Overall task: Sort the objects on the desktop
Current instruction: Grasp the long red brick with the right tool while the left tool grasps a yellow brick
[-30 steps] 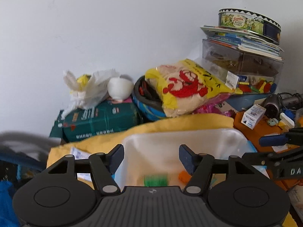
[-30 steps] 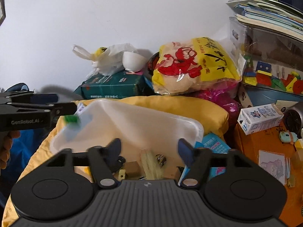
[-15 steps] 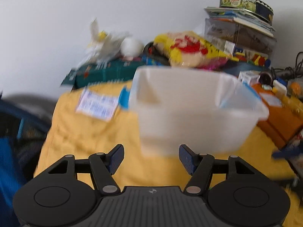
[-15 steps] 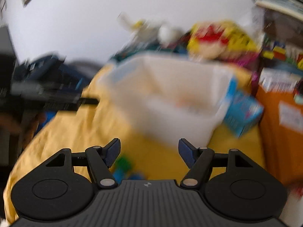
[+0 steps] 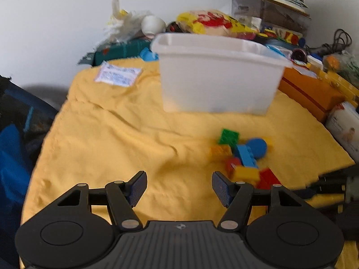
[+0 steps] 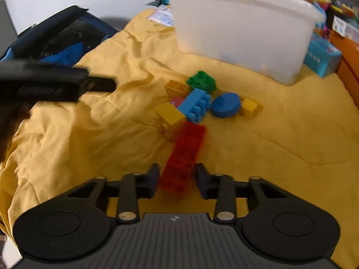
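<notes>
The right gripper (image 6: 177,179) has just been closing around a long translucent red plastic brick (image 6: 185,157) lying mid-cloth; whether its pads touch yet I cannot tell.

A white translucent plastic bin (image 6: 242,29) stands upright toward the far side of the surface, which is draped in a yellow cloth (image 6: 280,139). Just in front of it a loose cluster of toy bricks lies on the cloth: a green square brick (image 6: 202,81), an orange brick (image 6: 176,87), a light-blue studded brick (image 6: 194,105), a blue round disc (image 6: 226,105), a small yellow cube (image 6: 249,107), a larger yellow brick (image 6: 170,114), and a long red translucent brick (image 6: 184,157) lying nearest, lengthwise toward the near edge
</notes>
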`<state>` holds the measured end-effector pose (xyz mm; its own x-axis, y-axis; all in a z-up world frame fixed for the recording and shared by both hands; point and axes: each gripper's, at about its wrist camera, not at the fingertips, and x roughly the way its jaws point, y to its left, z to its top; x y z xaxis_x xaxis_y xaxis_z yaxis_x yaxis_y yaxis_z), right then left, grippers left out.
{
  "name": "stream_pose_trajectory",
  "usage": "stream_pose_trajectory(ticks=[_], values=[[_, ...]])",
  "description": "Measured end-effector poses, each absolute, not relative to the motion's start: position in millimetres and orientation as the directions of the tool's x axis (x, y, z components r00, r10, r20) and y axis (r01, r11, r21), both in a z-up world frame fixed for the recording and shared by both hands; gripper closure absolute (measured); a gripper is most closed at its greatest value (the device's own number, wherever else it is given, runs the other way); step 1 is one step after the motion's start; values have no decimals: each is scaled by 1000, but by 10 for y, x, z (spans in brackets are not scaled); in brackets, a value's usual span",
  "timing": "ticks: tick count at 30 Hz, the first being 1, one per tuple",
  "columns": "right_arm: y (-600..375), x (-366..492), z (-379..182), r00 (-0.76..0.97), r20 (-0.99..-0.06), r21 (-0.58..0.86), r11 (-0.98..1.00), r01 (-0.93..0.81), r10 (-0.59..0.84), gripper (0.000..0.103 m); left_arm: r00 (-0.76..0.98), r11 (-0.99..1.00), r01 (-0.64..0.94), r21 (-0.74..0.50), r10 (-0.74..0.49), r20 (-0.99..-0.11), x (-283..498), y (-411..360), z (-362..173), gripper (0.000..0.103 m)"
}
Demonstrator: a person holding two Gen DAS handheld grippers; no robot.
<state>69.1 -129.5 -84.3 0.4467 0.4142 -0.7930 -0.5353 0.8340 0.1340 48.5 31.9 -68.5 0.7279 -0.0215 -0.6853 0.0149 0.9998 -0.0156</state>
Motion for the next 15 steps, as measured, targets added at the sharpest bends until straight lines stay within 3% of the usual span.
stream_pose_trajectory(ticks=[11,14,15], values=[[-1944,720,-781,501,-797,101,893,-439,337,76,711,987,158,-24,-130,-691,657,-380,-963,36],[-2006,703,-790,500,-798,105,895,-433,336,76,701,988,154,0,-109,-705,732,-441,-1034,47],[-2012,691,-793,499,-798,107,895,-434,338,76,694,987,159,-3,-114,-711,745,-454,-1054,56]])
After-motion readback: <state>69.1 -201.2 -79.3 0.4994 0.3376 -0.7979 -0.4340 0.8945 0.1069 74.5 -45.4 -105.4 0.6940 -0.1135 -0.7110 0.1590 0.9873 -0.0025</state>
